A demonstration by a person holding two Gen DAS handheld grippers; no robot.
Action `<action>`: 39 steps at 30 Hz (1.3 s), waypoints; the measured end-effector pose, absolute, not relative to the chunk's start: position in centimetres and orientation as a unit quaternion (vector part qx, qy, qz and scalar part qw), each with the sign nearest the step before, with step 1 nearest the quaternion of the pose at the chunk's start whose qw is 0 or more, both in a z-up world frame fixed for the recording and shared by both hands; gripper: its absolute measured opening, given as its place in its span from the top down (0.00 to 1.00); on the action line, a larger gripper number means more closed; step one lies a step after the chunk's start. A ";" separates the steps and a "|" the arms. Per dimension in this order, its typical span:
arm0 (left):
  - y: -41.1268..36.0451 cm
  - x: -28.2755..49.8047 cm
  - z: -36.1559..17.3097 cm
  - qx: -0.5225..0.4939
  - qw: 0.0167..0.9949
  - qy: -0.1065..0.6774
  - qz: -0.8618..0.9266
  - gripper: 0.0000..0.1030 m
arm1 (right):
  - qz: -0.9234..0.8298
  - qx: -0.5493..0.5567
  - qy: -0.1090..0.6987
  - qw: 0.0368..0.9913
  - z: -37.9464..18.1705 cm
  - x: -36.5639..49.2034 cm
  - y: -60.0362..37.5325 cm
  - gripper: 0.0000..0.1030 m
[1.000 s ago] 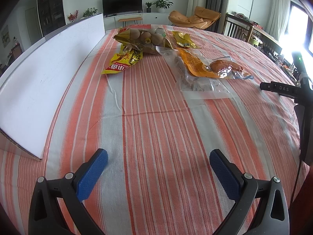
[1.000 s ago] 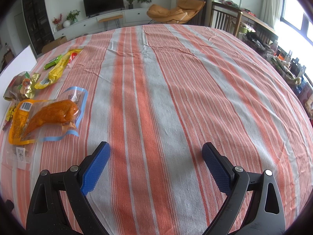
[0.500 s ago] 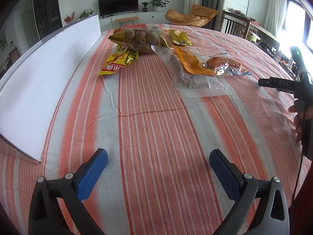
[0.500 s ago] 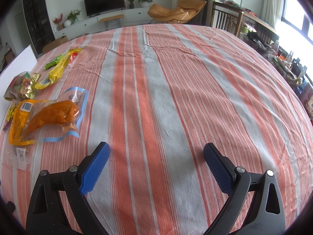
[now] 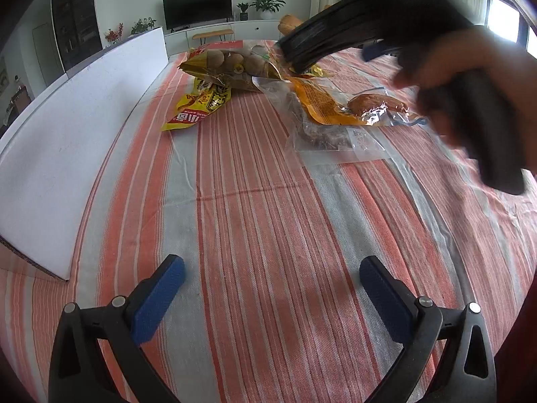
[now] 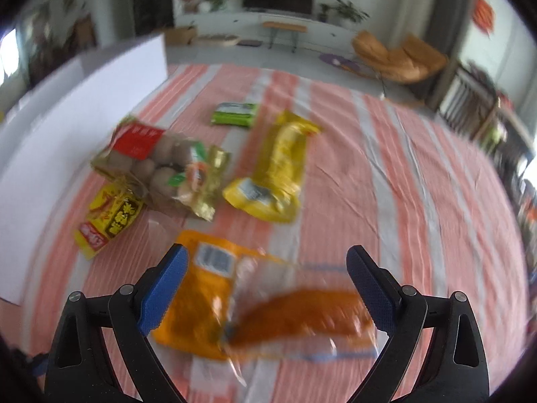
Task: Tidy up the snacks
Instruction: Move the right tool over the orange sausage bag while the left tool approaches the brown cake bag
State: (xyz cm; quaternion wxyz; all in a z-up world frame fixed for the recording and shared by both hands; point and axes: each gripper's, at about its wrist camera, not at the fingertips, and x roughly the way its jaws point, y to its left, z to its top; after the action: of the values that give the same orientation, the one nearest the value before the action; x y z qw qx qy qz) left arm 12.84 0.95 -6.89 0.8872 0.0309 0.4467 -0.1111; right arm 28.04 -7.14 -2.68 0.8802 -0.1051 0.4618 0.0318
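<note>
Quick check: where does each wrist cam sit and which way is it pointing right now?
Left wrist: rides the left tongs, low over the striped tablecloth, facing the snack pile and TV wall; both open fingers show, plus the person's hand gripping the right tongs.
Right wrist: rides the right tongs, higher, tilted down over the orange packet; both open fingers show.
Shared: orange packet, nut bag, white board.

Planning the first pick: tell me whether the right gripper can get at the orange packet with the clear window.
Probably yes. The right gripper hangs open above the orange clear-windowed packet, nothing lying over it; only a clear bag sits partly beneath.
</note>
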 end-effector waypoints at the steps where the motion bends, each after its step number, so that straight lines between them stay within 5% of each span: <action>1: 1.0 12.8 -6.9 0.030 0.887 0.446 -0.112 0.00 | 0.034 -0.131 0.463 0.876 -3.4 28.5 -5.9 0.07; 17: 0.6 12.7 -7.0 0.041 0.886 0.448 -0.111 0.00 | 0.107 -0.150 0.490 0.852 -4.3 16.9 -13.9 0.08; 29: 0.8 12.5 -6.8 0.032 0.887 0.446 -0.114 0.00 | 0.020 0.222 0.555 0.801 -4.6 17.3 -22.2 0.07; 33: 0.3 12.8 -6.9 0.045 0.885 0.449 -0.113 0.00 | 0.060 0.125 0.592 0.794 -3.9 14.8 -19.1 0.07; 39: 0.3 13.0 -6.9 0.045 0.885 0.449 -0.115 0.00 | -0.033 0.136 0.521 0.842 -2.0 16.8 -23.2 0.07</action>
State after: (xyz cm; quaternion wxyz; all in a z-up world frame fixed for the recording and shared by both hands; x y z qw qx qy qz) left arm 12.99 0.27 -6.87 0.8848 0.0450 0.4495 -0.1145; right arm 16.83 -23.19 -2.03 0.8419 0.1356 0.5213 -0.0333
